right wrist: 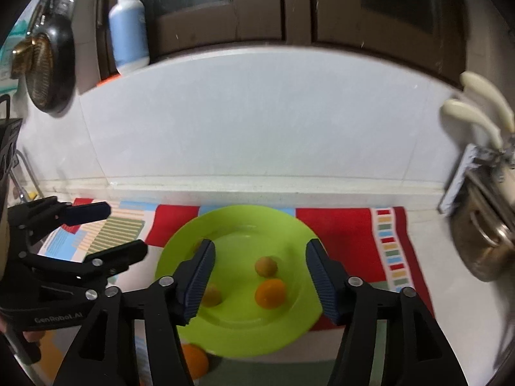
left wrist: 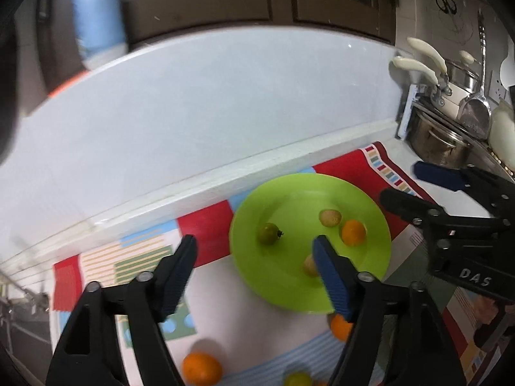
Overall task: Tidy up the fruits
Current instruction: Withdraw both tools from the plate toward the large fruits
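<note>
A green plate (left wrist: 370, 257) (right wrist: 244, 331) lies on a patterned mat. On it are a small orange (left wrist: 353, 232) (right wrist: 269, 293), a green tomato-like fruit (left wrist: 268, 233), a pale round fruit (left wrist: 330, 217) (right wrist: 266, 266) and another pale fruit (left wrist: 309, 265) (right wrist: 212, 296). Three more fruits lie on the mat: an orange (left wrist: 202, 368) (right wrist: 194, 362), an orange (left wrist: 340, 326) by the plate's rim, and a green one (left wrist: 297, 379). My left gripper (left wrist: 254, 254) is open and empty, over the plate's left edge. My right gripper (right wrist: 260, 252) is open and empty above the plate; it also shows in the left wrist view (left wrist: 402, 180).
The patterned mat (left wrist: 206, 228) (right wrist: 338, 222) covers a white counter against a tiled wall. Steel pots with cream handles (left wrist: 437, 141) (right wrist: 482, 234) stand at the right. A blue pump bottle (left wrist: 96, 16) (right wrist: 128, 29) stands on the ledge behind.
</note>
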